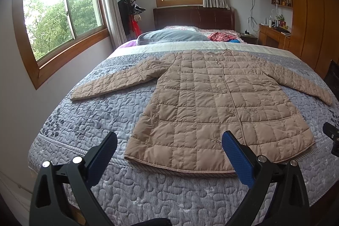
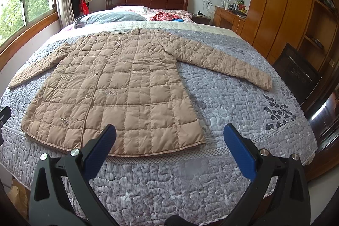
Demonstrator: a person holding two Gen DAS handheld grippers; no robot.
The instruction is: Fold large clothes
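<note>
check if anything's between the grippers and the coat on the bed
Nothing visible is. The tan quilted coat lies flat on the grey quilt; both the left gripper and right gripper hover open near its hem.

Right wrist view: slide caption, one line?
Open right gripper hovers over the hem of a tan quilted coat spread flat, sleeves out, on a grey quilted bed.

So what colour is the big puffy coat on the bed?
Light brown, stitched in squares; the coat shows best in the right wrist view.
</note>
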